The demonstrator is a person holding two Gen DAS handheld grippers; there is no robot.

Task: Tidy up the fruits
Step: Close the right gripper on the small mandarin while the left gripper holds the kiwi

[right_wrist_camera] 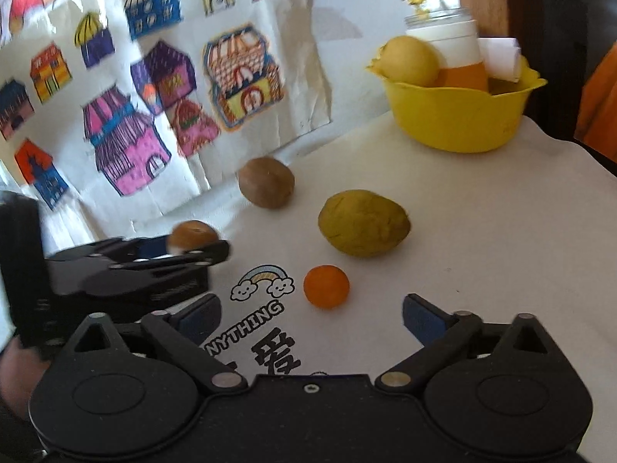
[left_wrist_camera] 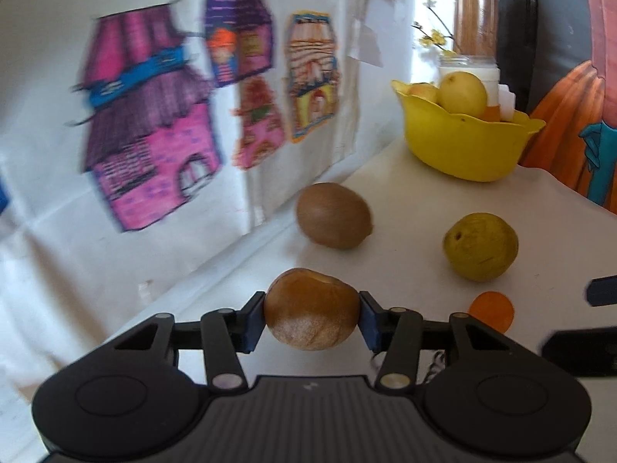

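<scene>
My left gripper (left_wrist_camera: 311,314) is shut on a brown kiwi (left_wrist_camera: 311,310), its blue pads pressed on both sides and the fruit lifted off the white table (left_wrist_camera: 405,208). Ahead lie a second kiwi (left_wrist_camera: 333,215), a green-yellow fruit (left_wrist_camera: 480,246) and a small orange (left_wrist_camera: 491,310). The right wrist view shows my right gripper (right_wrist_camera: 311,318) open just short of the small orange (right_wrist_camera: 326,286), with nothing between its fingers. To its left the left gripper (right_wrist_camera: 200,245) carries its kiwi (right_wrist_camera: 193,234). A yellow bowl (right_wrist_camera: 459,115) at the far right holds a yellow fruit (right_wrist_camera: 409,61).
Paper sheets with coloured house drawings (right_wrist_camera: 127,142) cover the wall along the table's left side. A white jar (right_wrist_camera: 443,34) with yellow flowers stands behind the yellow bowl (left_wrist_camera: 462,142). A printed rainbow logo (right_wrist_camera: 264,281) marks the cloth. The table's right edge (right_wrist_camera: 578,154) falls away near the bowl.
</scene>
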